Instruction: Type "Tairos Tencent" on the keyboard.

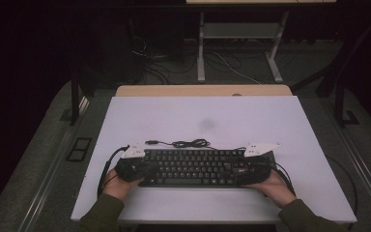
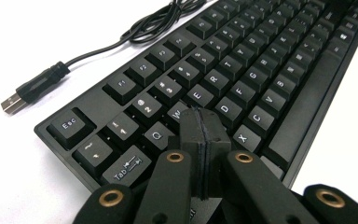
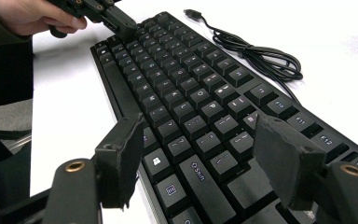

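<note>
Keyboard (image 1: pixel 188 167) near front edge of table (image 1: pixel 280 116). Left hand-held gripper (image 2: pixel 204 130) pinched closed, empty, tip over keyboard's A key. Right hand-held gripper (image 3: pixel 205 154) parted, straddling keys at keyboard's right end. Advice: press straight down with closed tip, one key only, light force.

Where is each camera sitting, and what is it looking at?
High view: above the table, looking down on the keyboard; both forearms and hands show.
Left gripper view: on the left gripper, its jaws shut over the keys.
Right gripper view: on the right gripper, jaws open.
All three views share the keyboard and its cable.
</note>
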`<state>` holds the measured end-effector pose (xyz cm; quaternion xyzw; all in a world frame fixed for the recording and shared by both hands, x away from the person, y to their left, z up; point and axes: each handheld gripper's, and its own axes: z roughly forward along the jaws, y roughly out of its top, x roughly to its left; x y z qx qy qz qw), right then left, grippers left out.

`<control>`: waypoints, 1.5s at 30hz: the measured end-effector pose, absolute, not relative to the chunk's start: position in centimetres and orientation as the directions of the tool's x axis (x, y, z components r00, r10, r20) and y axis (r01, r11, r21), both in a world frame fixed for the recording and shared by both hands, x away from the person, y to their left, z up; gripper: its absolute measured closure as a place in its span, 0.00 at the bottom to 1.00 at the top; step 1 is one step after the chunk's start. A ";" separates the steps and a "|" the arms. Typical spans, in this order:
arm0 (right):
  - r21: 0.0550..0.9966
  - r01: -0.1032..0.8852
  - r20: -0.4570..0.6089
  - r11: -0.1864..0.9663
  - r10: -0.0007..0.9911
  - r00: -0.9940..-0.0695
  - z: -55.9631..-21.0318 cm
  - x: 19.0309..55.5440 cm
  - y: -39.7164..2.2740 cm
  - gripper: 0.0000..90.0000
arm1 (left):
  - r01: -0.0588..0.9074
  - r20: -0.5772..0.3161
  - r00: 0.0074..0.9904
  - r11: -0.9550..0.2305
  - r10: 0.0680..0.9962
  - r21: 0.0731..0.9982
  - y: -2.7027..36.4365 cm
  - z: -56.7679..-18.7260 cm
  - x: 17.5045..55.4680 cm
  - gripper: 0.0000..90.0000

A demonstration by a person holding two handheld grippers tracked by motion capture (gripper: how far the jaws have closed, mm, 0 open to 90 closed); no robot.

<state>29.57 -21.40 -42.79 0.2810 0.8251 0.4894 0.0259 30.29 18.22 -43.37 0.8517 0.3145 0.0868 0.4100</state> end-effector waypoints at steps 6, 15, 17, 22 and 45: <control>0.822 0.438 0.231 0.364 0.490 -0.840 -42.8 29.6 -21.4 0.37 | 0.467 -0.112 0.787 -0.467 0.607 0.751 18.2 -43.4 30.3 0.99; 0.822 0.438 0.230 0.365 0.490 -0.841 -42.8 29.6 -21.4 0.37 | 0.471 -0.118 0.788 -0.469 0.604 0.747 18.3 -43.6 30.4 0.99; 0.822 0.438 0.231 0.365 0.490 -0.841 -42.8 29.6 -21.4 0.37 | 0.469 -0.117 0.788 -0.468 0.604 0.749 18.3 -43.6 30.3 0.99; 0.823 0.439 0.231 0.361 0.492 -0.839 -42.8 29.6 -21.4 0.37 | 0.463 -0.129 0.788 -0.442 0.601 0.768 18.3 -43.1 30.2 0.99; 0.815 0.448 0.241 0.367 0.489 -0.838 -42.8 29.8 -21.2 0.37 | 0.461 -0.167 0.790 -0.393 0.590 0.796 17.4 -42.6 29.9 0.54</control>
